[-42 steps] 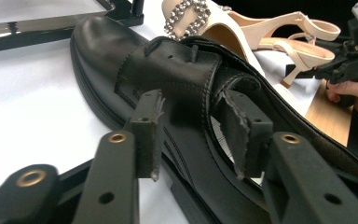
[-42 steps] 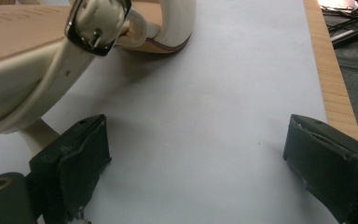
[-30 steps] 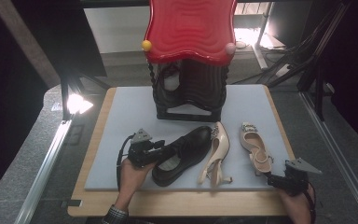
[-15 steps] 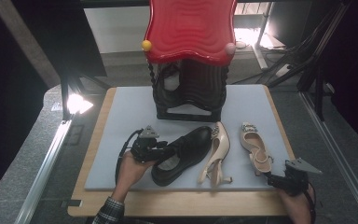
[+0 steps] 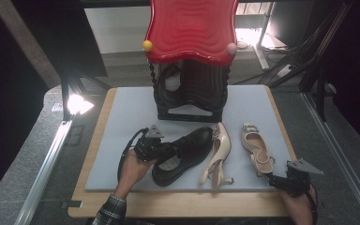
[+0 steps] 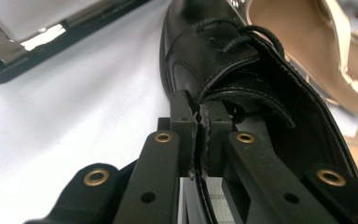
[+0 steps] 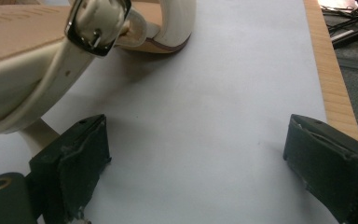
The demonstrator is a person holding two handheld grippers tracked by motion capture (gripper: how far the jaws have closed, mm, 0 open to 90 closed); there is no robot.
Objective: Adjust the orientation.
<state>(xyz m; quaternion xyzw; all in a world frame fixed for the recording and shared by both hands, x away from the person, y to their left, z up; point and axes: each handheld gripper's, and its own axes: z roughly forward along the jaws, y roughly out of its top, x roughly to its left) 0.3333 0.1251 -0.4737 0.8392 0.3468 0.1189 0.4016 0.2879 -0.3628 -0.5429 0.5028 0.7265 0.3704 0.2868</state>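
While the left gripper (image 5: 161, 151) clamps its jaws, which have just been closing, on the collar edge of the black lace-up shoe (image 5: 183, 153), that shoe lies on the grey mat (image 5: 122, 122) in front of the black shoe rack (image 5: 191, 91). Lifting it looks the likely next step. Two cream slingback heels (image 5: 217, 152) (image 5: 255, 149) wait beside it. One rack shelf holds something pale, too dim to name. The right gripper (image 7: 196, 168) rests spread wide, holding nothing.

Free mat on the left, shoes crowded on the right

The black shoe (image 5: 183, 154) touches the cream heel (image 5: 217, 154); the rack (image 5: 191, 91) blocks behind.
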